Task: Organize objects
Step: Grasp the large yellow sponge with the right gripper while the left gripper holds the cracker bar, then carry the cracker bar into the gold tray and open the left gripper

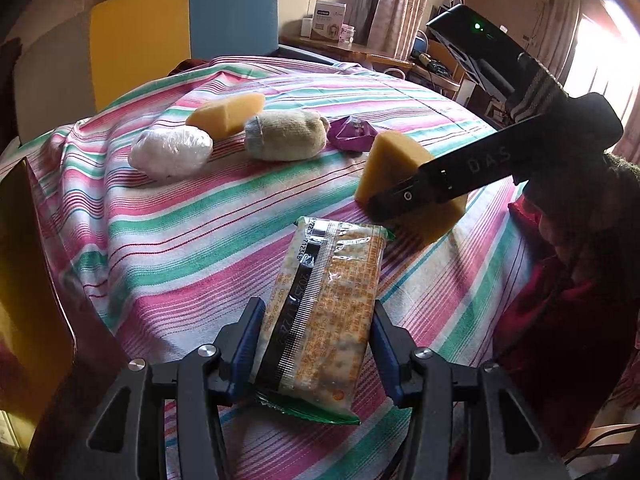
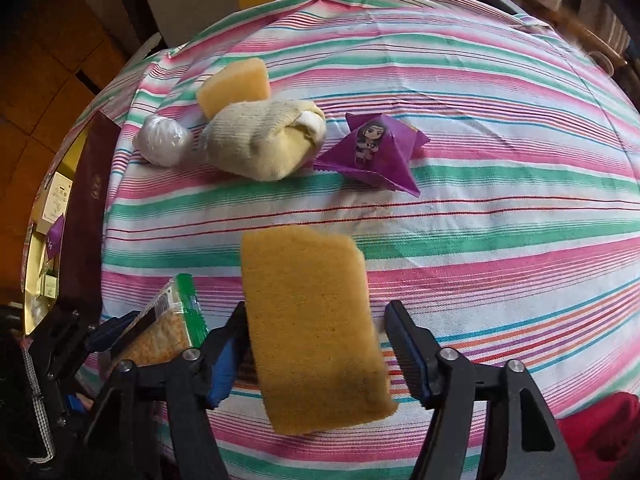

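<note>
My left gripper is shut on a cracker packet and holds it over the striped tablecloth. In the right wrist view the packet shows at lower left. My right gripper stands around a yellow sponge; its left pad touches the sponge, while a gap shows on the right side. The sponge and that gripper show in the left wrist view. Farther back lie a second sponge, a rolled sock, a white plastic-wrapped bundle and a purple packet.
A dark red box with small items beside it stands off the table's left edge. A yellow and blue chair back is behind the table. A desk with boxes and a black device are at the back right.
</note>
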Action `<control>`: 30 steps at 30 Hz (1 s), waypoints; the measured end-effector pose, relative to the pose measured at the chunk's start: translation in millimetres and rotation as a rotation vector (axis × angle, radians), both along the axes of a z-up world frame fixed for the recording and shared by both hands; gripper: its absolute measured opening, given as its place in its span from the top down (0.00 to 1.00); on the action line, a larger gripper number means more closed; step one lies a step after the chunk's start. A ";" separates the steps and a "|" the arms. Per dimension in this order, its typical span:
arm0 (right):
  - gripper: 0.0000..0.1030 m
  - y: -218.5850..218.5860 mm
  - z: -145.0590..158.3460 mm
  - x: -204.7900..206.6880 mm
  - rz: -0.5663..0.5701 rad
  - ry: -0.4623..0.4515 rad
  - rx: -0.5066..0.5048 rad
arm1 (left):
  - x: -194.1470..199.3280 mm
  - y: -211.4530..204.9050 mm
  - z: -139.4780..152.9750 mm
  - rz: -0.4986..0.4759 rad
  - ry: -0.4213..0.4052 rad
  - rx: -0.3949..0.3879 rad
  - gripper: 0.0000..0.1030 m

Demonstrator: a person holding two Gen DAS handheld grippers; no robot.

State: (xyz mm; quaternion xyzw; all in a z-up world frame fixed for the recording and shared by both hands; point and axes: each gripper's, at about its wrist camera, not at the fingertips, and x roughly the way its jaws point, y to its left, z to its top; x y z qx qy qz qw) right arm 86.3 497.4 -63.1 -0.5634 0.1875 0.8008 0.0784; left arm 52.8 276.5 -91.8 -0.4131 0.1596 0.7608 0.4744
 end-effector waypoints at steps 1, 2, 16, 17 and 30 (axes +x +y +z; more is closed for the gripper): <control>0.26 0.9 0.6 -1.7 0.003 0.001 -0.004 | 0.0 -0.2 0.0 0.001 -0.001 0.001 0.50; 0.21 1.4 -0.1 -0.9 0.011 0.002 -0.005 | 0.2 -0.3 0.0 0.001 -0.001 0.001 0.50; 0.52 5.3 3.7 10.5 -0.040 -0.010 0.068 | -1.7 -0.5 0.4 0.007 -0.015 0.008 0.50; 0.52 5.3 3.7 10.5 -0.040 -0.010 0.068 | -2.2 -0.8 0.6 0.007 -0.017 0.009 0.50; 0.48 -1.4 1.0 9.1 0.027 -0.020 0.118 | 0.6 -24.5 57.6 0.054 -0.021 0.118 0.51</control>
